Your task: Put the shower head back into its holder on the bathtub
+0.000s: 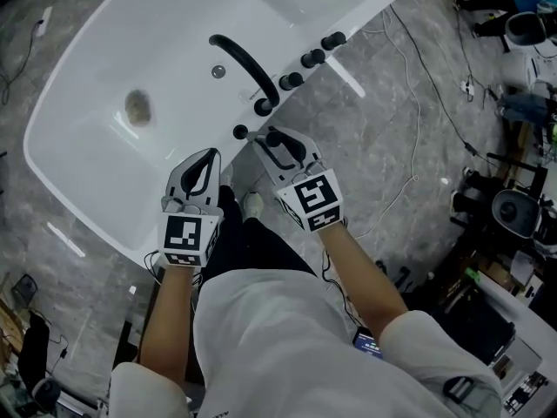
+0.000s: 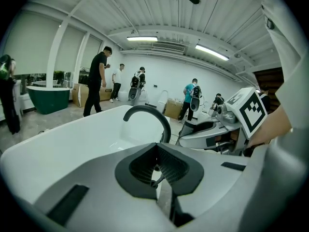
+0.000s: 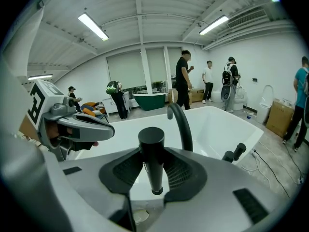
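1. Your left gripper (image 1: 207, 159) hangs over the near rim of the white bathtub (image 1: 78, 138), jaws together on nothing.
2. Just beside it, your right gripper (image 1: 270, 142) is clamped on the black shower head (image 3: 152, 149), which stands upright between the pads.
3. Just past its tips, the round black holder (image 1: 240, 131) sits on the bathtub rim.
4. Beyond it stand the curved spout (image 1: 244, 59) and three knobs (image 1: 312, 57).

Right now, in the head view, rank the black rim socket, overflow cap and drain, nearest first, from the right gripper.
1. Black rim socket, just left of the right gripper.
2. Overflow cap, farther up and left.
3. Drain, farthest, far left.
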Available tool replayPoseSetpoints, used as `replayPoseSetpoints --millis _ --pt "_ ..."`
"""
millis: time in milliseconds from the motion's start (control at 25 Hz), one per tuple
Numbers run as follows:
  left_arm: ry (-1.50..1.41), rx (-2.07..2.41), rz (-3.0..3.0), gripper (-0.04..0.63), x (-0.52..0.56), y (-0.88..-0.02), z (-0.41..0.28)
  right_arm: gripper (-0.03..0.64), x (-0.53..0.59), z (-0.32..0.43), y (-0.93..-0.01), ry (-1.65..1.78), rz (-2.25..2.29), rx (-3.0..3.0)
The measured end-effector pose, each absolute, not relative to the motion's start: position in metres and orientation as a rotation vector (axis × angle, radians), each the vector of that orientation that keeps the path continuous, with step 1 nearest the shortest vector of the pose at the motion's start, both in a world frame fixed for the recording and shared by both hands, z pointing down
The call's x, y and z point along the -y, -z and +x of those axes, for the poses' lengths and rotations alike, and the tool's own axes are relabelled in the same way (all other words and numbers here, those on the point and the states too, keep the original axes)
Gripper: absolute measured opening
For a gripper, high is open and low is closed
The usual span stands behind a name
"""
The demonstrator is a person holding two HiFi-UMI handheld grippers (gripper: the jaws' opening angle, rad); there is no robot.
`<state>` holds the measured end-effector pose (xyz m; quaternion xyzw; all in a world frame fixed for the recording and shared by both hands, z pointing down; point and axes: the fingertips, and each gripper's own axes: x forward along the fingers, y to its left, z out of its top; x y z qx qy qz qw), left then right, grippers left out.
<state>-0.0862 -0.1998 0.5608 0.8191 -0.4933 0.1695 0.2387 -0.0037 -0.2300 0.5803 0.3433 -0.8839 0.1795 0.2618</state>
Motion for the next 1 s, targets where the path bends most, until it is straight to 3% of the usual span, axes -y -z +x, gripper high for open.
replayPoseSetpoints --millis 1000 --pt "-0.491 1.345 2.158 0.012 0.214 -0.626 -0.081 0.144 0.225 -0.011 -0.666 -0.523 0.870 2.315"
